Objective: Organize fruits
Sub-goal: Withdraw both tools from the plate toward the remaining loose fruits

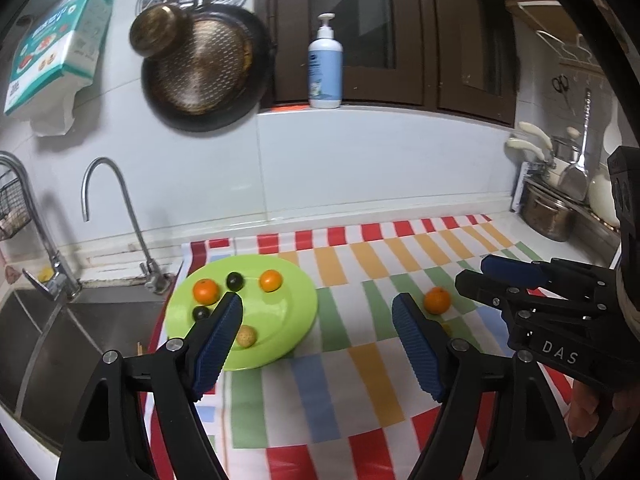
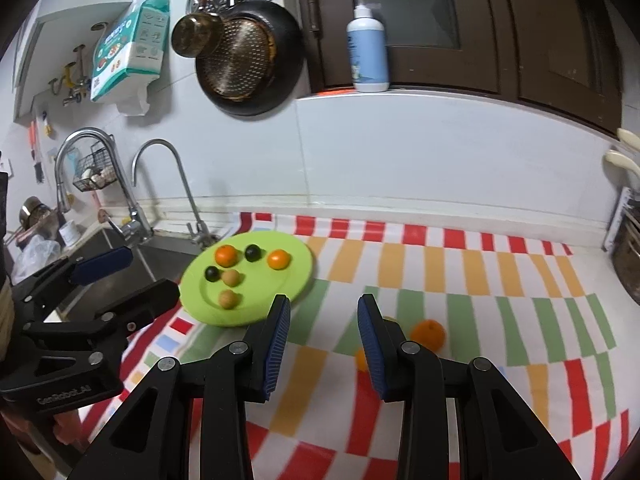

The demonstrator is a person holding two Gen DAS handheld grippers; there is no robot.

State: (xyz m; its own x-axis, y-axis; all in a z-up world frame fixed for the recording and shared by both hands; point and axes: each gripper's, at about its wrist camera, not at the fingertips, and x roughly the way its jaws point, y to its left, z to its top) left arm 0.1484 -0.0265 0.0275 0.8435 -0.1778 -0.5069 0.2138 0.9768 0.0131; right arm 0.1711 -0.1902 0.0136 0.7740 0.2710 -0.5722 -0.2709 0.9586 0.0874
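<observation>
A green plate (image 1: 280, 316) (image 2: 288, 280) lies on the striped cloth beside the sink. On it are two oranges (image 1: 205, 291) (image 1: 270, 281), two dark round fruits (image 1: 235, 281) (image 1: 201, 313) and tan round fruits (image 1: 245, 336) (image 2: 229, 299). A loose orange (image 1: 437, 300) (image 2: 429, 334) lies on the cloth to the right of the plate. A second small orange (image 2: 362, 359) peeks out behind my right gripper's finger. My left gripper (image 1: 318, 312) is open and empty above the cloth. My right gripper (image 2: 323, 312) is open and empty, just left of the loose oranges.
A steel sink (image 1: 36, 340) with two taps (image 1: 116, 208) lies left of the plate. Pans (image 1: 200, 68) hang on the wall. A soap bottle (image 1: 325, 64) stands on the sill. Pots and utensils (image 1: 552, 208) stand at the far right.
</observation>
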